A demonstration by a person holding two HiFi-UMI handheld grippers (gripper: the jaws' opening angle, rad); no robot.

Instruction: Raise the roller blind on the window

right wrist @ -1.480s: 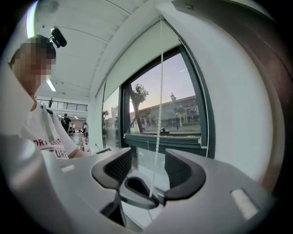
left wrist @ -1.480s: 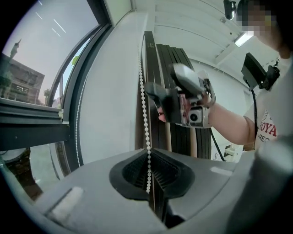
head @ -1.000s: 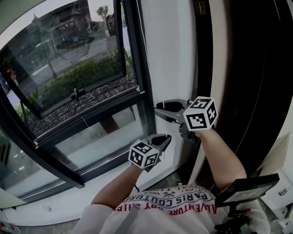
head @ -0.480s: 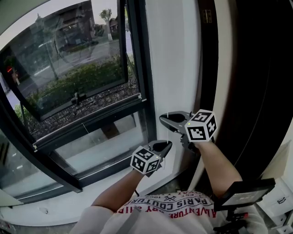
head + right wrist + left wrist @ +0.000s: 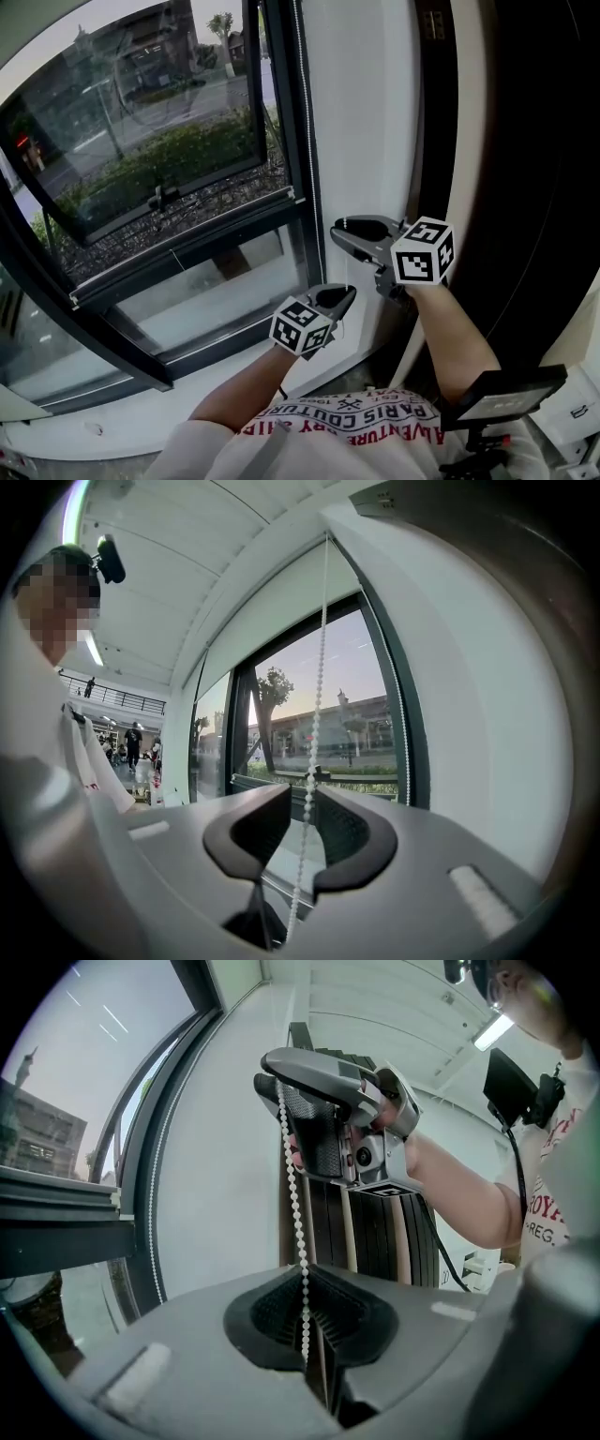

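Bead chain [image 5: 293, 1194] clamped in left tongs [image 5: 307, 1288], free between just-opening right tongs [image 5: 302, 794].

That white sill [image 5: 131, 412] in front of you has one tiny speck [image 5: 92, 429] near its left end, too small to identify.

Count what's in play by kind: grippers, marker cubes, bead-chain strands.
Grippers: 2 (left gripper shut on the near strand; right gripper, jaws just opening, loose around it)
Marker cubes: 2 (left cube, right cube)
Bead-chain strands: 2 (near strand, far strand by the window frame)
Total: 6
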